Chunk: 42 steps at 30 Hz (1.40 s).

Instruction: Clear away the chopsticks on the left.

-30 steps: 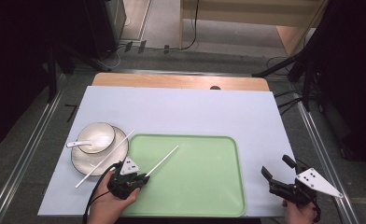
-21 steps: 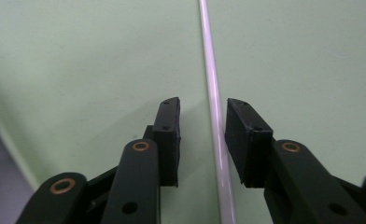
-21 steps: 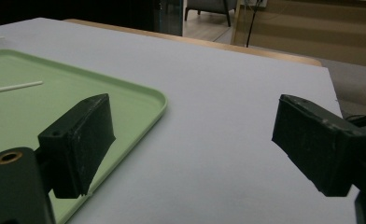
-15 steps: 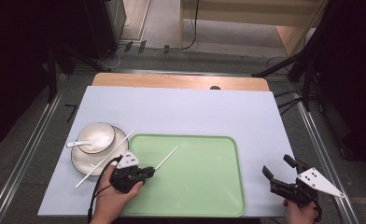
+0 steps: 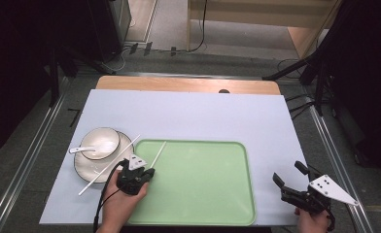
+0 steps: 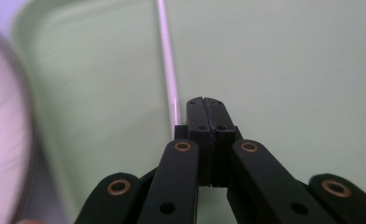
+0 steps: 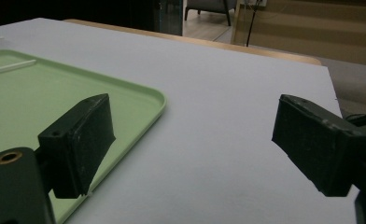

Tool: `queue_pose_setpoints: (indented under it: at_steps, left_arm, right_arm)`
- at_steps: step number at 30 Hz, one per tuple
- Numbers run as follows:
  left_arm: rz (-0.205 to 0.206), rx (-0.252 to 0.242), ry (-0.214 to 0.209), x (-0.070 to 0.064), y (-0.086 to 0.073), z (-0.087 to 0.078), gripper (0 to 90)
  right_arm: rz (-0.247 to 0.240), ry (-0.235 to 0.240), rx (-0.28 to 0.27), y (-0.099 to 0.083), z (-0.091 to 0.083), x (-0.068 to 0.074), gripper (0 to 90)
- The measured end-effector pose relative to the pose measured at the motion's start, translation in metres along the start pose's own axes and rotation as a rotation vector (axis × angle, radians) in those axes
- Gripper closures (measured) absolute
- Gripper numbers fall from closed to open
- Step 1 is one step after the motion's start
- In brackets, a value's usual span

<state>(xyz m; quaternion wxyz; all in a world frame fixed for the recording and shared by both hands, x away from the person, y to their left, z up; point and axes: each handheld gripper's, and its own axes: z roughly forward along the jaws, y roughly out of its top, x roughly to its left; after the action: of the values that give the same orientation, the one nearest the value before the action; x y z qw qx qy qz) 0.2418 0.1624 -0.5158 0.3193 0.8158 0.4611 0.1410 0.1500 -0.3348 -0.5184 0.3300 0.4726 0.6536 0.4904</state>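
The chopstick (image 5: 157, 153) lies slanted across the green tray's (image 5: 203, 213) ten o'clock corner, its near end at the left gripper (image 5: 141, 175). In the left gripper view those jaws look pressed shut with the stick (image 6: 168, 70) running just beside them, so I'd guess it's pinched, though I can't be sure. A second chopstick (image 5: 108, 166) still rests across the plate (image 5: 84, 170) under the bowl (image 5: 101, 142) at nine o'clock. The right gripper (image 5: 291, 188) waits spread open at four o'clock.

A thin white chopstick (image 5: 158, 154) lies slanted over the green tray's (image 5: 203, 194) near-left corner; its tip crosses the rim.
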Motion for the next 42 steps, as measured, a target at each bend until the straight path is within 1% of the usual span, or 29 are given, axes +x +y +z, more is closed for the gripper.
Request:
queue_pose_setpoints:
  at_steps: [1, 2, 3, 4, 5, 8, 9, 10, 13, 14, 18, 20, 21, 23, 25, 26, 27, 30, 31, 33, 36, 39, 42]
  left_arm:
    - [-0.012, -0.005, 0.014, 0.004, -0.003, -0.003, 90.0]
    - [-0.036, -0.01, 0.021, 0.009, -0.006, -0.005, 90.0]
    - [-0.046, -0.015, 0.023, 0.012, -0.007, -0.007, 90.0]
    - [-0.056, -0.02, 0.015, 0.015, -0.009, -0.008, 90.0]
    - [-0.063, -0.02, -0.002, 0.017, -0.009, -0.008, 90.0]
    - [-0.05, -0.02, 0.012, 0.015, -0.009, -0.008, 90.0]
    - [-0.049, -0.021, 0.01, 0.015, -0.01, -0.008, 90.0]
    - [-0.05, -0.023, 0.008, 0.016, -0.01, -0.008, 90.0]
    - [-0.05, -0.027, -0.016, 0.018, -0.011, -0.008, 89.6]
    - [-0.045, -0.028, -0.025, 0.018, -0.011, -0.009, 88.0]
    - [-0.016, -0.027, -0.038, 0.016, -0.012, -0.009, 80.8]
    - [-0.013, -0.024, -0.083, 0.017, -0.012, -0.011, 74.4]
    - [-0.003, -0.029, -0.097, 0.018, -0.013, -0.013, 71.8]
    - [0.024, -0.055, -0.121, 0.019, -0.013, -0.018, 64.6]
    - [0.034, -0.076, -0.144, 0.022, -0.013, -0.025, 58.5]
    - [0.042, -0.089, -0.149, 0.023, -0.013, -0.028, 55.4]
    - [0.045, -0.105, -0.149, 0.024, -0.013, -0.032, 52.6]
    - [0.048, -0.131, -0.144, 0.03, -0.013, -0.043, 47.3]
    - [0.051, -0.132, -0.138, 0.033, -0.013, -0.047, 46.3]
    - [0.044, -0.138, -0.122, 0.04, -0.014, -0.054, 45.0]
    - [0.023, -0.143, -0.093, 0.052, -0.017, -0.063, 44.6]
    - [0.01, -0.147, -0.054, 0.065, -0.02, -0.073, 44.9]
    - [-0.011, -0.148, -0.033, 0.075, -0.023, -0.08, 45.1]
  right_arm:
    - [0.0, 0.0, 0.0, 0.0, 0.0, 0.0, 13.0]
    - [-0.001, 0.0, 0.0, 0.0, 0.0, 0.0, 13.0]
    - [0.002, -0.002, 0.001, 0.0, 0.0, 0.0, 13.0]
    - [0.005, -0.003, 0.001, 0.0, 0.0, 0.0, 13.0]
    - [0.004, -0.003, 0.003, 0.0, 0.0, -0.001, 13.0]
    - [0.002, 0.002, 0.002, 0.0, 0.002, 0.0, 13.0]
    - [0.001, 0.002, 0.003, 0.0, 0.002, 0.0, 13.0]
    - [0.001, 0.004, 0.004, 0.0, 0.002, 0.001, 13.0]
    - [0.001, 0.003, 0.003, 0.0, 0.001, 0.0, 13.0]
    - [0.003, 0.003, 0.002, 0.0, 0.001, 0.0, 13.0]
    - [0.005, 0.002, 0.002, -0.001, 0.001, -0.001, 13.0]
    - [0.003, 0.003, 0.001, -0.001, 0.001, 0.0, 13.0]
    - [0.004, 0.003, 0.003, 0.0, 0.001, 0.0, 13.0]
    - [0.004, 0.004, 0.001, -0.001, 0.001, 0.0, 13.0]
    - [0.005, 0.003, 0.002, -0.001, 0.001, -0.001, 13.0]
    - [0.006, 0.002, 0.002, -0.001, 0.001, -0.001, 13.0]
    - [0.008, 0.002, 0.002, -0.001, 0.002, -0.001, 13.0]
    - [0.01, 0.005, 0.003, -0.001, 0.002, 0.0, 13.0]
    - [0.008, 0.005, 0.004, -0.001, 0.002, 0.0, 13.0]
    - [0.007, 0.007, 0.004, -0.001, 0.003, 0.0, 13.0]
    - [0.008, 0.005, 0.005, -0.001, 0.003, 0.0, 13.0]
    - [0.009, 0.003, 0.006, -0.001, 0.003, 0.0, 13.0]
    - [0.008, 0.005, 0.007, -0.001, 0.004, 0.0, 13.0]
